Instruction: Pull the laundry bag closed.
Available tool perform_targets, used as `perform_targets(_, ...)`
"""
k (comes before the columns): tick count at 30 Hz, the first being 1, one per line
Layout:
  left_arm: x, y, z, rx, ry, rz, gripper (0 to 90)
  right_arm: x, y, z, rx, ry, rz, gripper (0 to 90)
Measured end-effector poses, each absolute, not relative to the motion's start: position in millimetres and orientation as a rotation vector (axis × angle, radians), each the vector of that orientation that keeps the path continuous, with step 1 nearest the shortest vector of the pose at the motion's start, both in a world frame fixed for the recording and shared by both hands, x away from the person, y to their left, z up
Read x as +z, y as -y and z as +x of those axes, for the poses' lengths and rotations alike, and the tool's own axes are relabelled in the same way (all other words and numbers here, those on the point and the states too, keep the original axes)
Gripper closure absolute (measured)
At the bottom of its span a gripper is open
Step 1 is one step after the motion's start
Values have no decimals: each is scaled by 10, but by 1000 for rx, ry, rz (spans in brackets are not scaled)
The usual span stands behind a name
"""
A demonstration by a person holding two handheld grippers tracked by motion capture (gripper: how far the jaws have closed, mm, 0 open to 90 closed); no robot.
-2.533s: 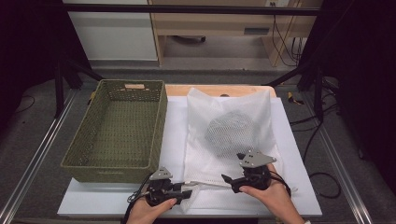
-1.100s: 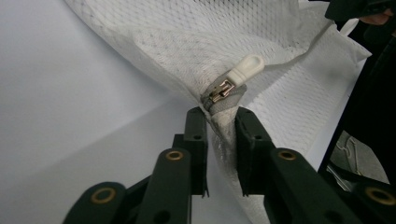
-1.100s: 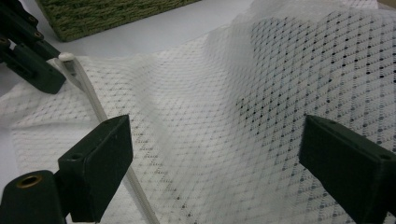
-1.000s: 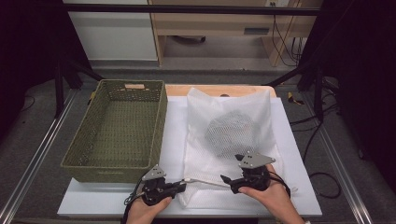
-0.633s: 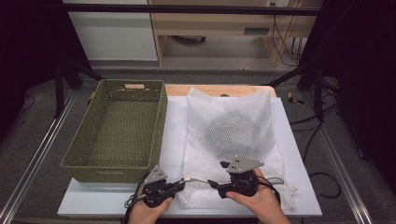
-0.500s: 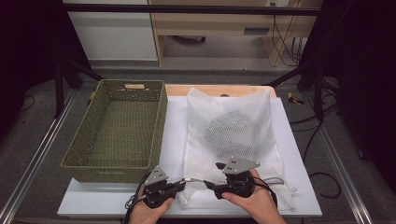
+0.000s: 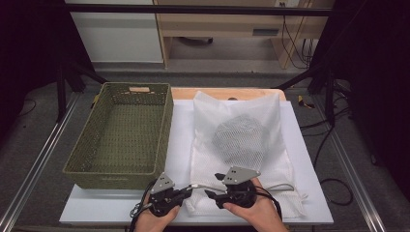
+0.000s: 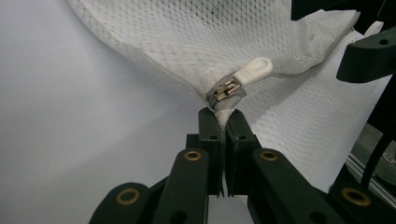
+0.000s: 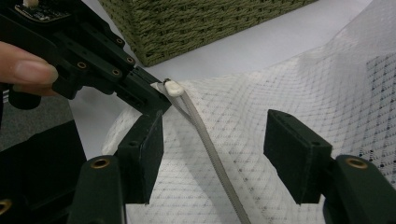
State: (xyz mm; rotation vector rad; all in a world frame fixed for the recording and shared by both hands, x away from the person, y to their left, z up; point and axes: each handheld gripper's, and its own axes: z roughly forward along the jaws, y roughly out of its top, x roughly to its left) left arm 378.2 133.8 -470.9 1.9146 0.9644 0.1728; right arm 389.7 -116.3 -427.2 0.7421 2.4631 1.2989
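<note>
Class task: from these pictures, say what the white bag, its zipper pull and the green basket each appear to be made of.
White bag: looks like fine synthetic mesh, matte, with see-through holes. Zipper pull: smooth white tab, probably plastic or rubber, on a shiny metal slider. Green basket: woven cord or paper rope, judging by the twisted strands.

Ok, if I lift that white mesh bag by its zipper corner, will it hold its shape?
Probably not. The mesh bag already drapes and creases where the left gripper pinches it, so expect sagging. The dark bundle inside would likely slide downward.
</note>
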Motion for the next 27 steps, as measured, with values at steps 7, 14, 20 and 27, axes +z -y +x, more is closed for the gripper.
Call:
perform_targets(7, -4696, -1326, 3773, 212, -944, 1928, 872, -4294, 1132, 3898, 1293, -2476, 759, 411)
perform_targets(14, -4684, -1307, 3760, 241, -938, 1920, 873, -4306, 1102, 3901, 1309, -2487, 772, 415)
perform_targets(20, -4672, -1283, 3739, 288, -913, 1932, 874, -4313, 1049, 3899, 1327, -2492, 776, 438)
perform_targets(27, -4672, -1256, 3721, 318, -901, 1936, 876, -4314, 1008, 3906, 1370, -2497, 800, 509)
